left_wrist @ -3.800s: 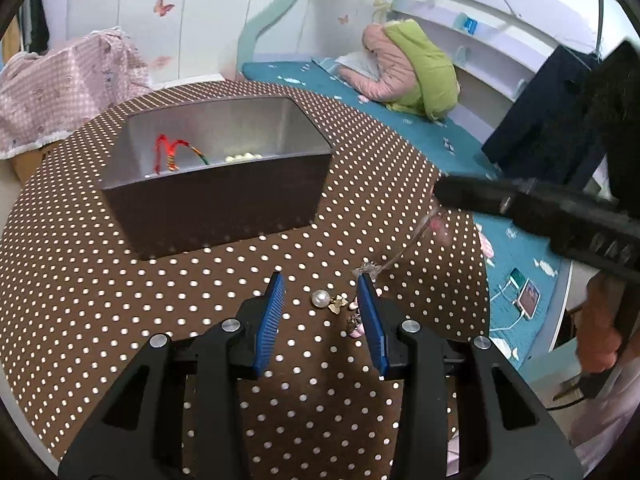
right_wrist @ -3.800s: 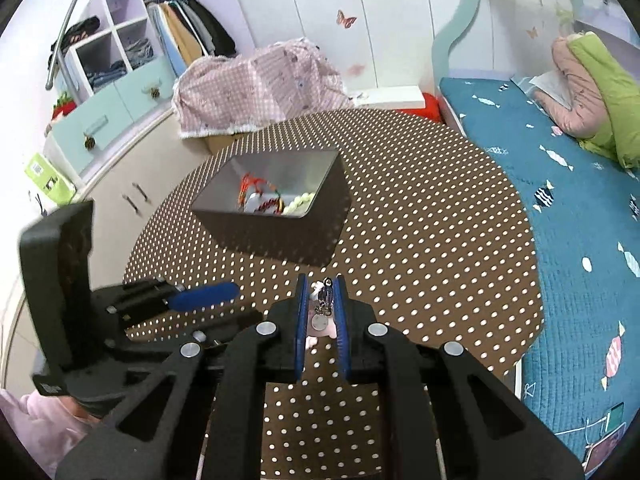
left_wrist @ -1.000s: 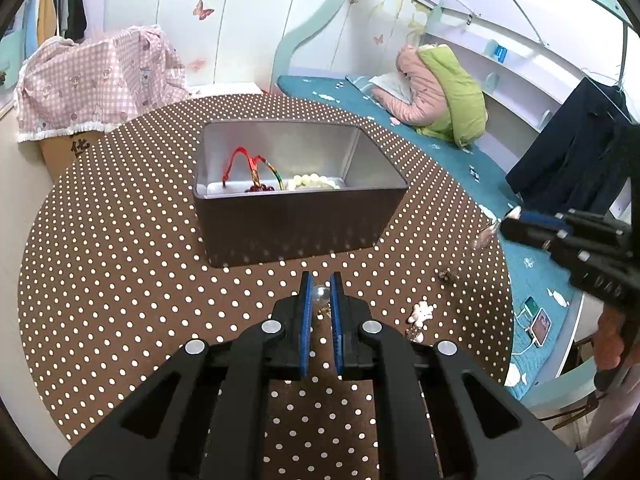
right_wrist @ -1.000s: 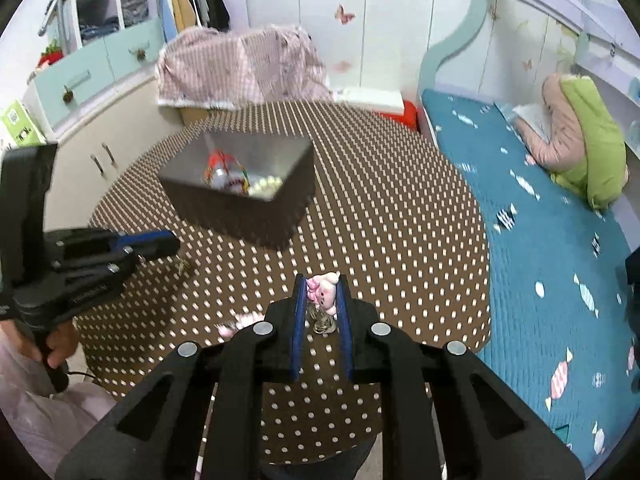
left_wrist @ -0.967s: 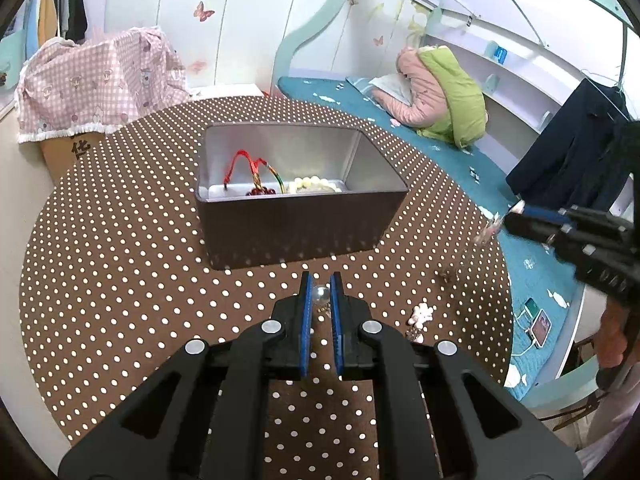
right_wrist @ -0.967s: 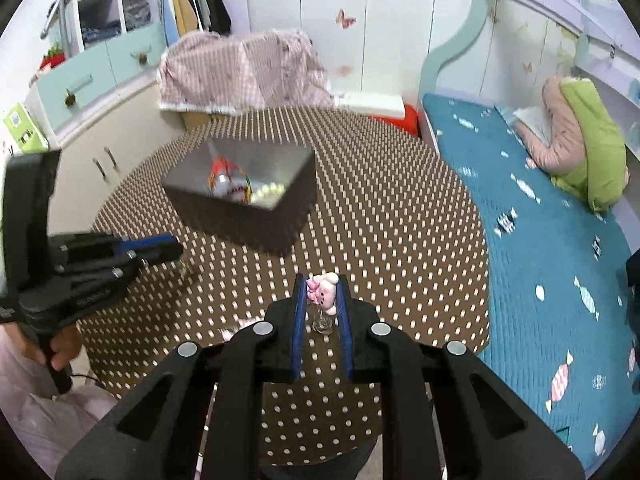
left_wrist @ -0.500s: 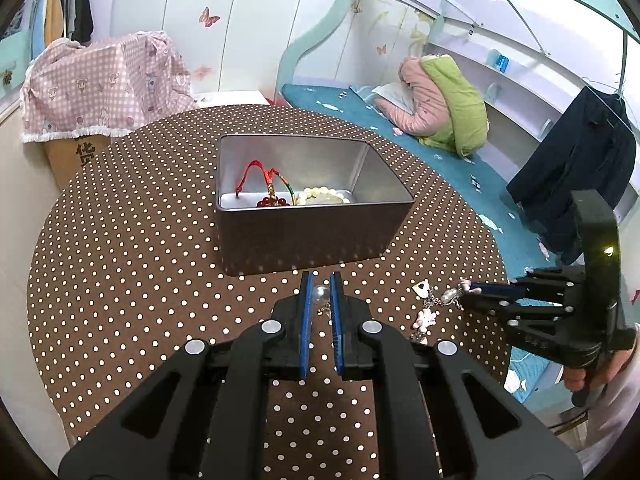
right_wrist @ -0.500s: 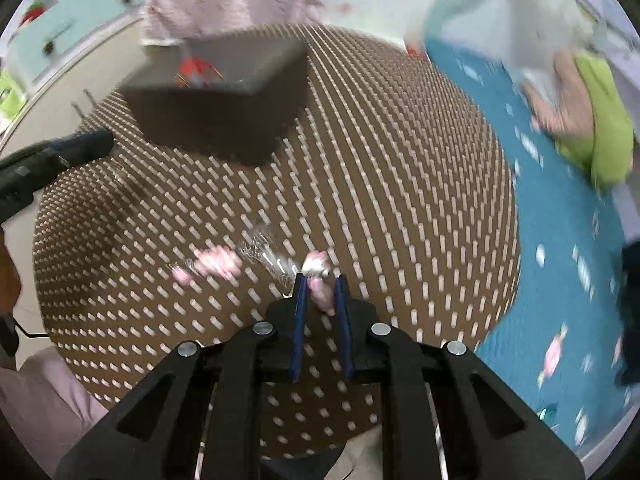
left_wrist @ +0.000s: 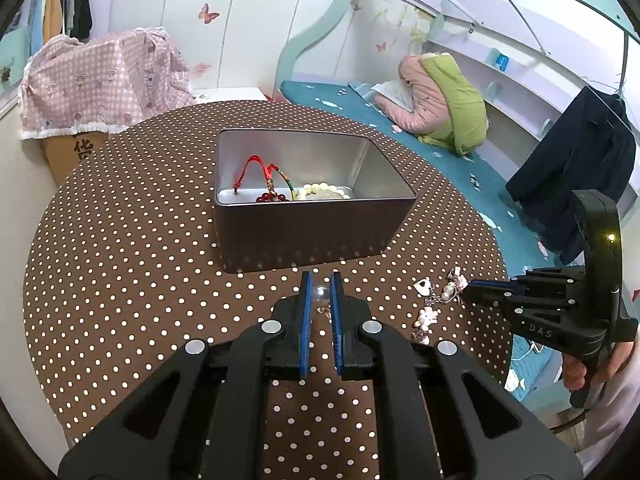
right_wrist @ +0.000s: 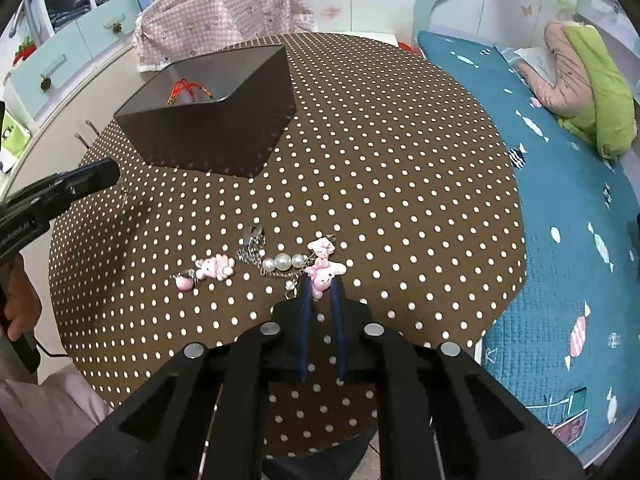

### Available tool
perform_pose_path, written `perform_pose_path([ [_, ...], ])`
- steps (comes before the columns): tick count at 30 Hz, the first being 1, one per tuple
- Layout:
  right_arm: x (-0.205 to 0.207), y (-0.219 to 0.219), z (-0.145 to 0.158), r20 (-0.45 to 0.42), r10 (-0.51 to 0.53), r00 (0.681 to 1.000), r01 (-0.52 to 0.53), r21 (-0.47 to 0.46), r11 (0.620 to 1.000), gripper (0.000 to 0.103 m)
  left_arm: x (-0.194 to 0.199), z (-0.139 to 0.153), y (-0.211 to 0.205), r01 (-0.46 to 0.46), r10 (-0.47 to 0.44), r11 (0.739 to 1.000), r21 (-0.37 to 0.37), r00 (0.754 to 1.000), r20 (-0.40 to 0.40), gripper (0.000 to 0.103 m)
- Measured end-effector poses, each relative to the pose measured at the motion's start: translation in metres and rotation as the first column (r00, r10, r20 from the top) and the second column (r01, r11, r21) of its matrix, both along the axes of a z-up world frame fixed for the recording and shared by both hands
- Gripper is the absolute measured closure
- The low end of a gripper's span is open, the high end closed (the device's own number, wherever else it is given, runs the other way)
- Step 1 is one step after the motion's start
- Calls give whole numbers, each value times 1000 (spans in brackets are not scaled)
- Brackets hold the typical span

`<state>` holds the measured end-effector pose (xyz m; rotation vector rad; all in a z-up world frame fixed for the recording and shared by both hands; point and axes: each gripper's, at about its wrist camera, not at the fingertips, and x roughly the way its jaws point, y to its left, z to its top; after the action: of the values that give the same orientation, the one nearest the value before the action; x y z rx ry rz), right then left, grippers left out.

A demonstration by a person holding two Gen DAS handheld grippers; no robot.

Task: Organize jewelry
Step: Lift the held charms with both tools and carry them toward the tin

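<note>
A brown metal box (left_wrist: 304, 236) stands on the round dotted table; it holds a red cord bracelet (left_wrist: 260, 172) and a pale bead bracelet (left_wrist: 324, 192). My left gripper (left_wrist: 320, 292) is shut on a pearl earring (left_wrist: 321, 293) just in front of the box. My right gripper (right_wrist: 320, 284) is nearly shut on the pink charm end of a charm bracelet (right_wrist: 280, 264) that lies stretched on the table with pearls, chain and pink bunny charms. In the left wrist view the bracelet (left_wrist: 436, 304) lies right of my left gripper, at the right gripper's (left_wrist: 468, 294) tip.
The box (right_wrist: 216, 136) sits far left in the right wrist view. The table edge (right_wrist: 516, 280) drops off to a teal bed (right_wrist: 580, 220) on the right. A pink checked cover (left_wrist: 100, 84) lies behind the table. A dark coat (left_wrist: 580, 176) hangs at right.
My right gripper has come down from the air and laid the charm bracelet out on the table. My left gripper still holds the pearl earring and has moved slightly closer to the box.
</note>
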<state>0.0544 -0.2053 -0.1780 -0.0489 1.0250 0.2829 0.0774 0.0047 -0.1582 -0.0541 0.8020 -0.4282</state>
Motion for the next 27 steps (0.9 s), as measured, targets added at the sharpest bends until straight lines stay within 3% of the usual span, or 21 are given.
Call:
perform_pose_path([
  [2,0,3,5,13,0,1000,0,-33,999,91,0,0,1,-4,4,1000,0,1000,1,94],
  [3,0,2,9,24,1,1000,0,-33,999,83,0,0,2,-4,4,1000,-1,1000,0,94],
  [4,0,2,11,37,-3,999,5,-33,999,56,1,-1,3,-5,5,1000,-1,1000,0,94],
  [5,1,3,12,50,0,999,1,-33,999,48,1,-1,3,-9,9,1000,0,1000,-2,94],
  [7,5,4,9,40,3,999,-1,-51,999,54,2,-3,3,-12,12,1000,-1,1000,-8,94],
  [12,15,5,0,23,21,1000,-20,-32,999,86,2,-4,2,-11,11,1000,6,1000,-9,94],
  [19,5,-3,9,30,-15,999,15,-10,1000,87,2,-2,0,-19,19,1000,10,1000,-3,94],
  [27,-4,-9,58,172,-16,985,17,-1,1000,87,2,7,1,-18,18,1000,9,1000,21,94],
])
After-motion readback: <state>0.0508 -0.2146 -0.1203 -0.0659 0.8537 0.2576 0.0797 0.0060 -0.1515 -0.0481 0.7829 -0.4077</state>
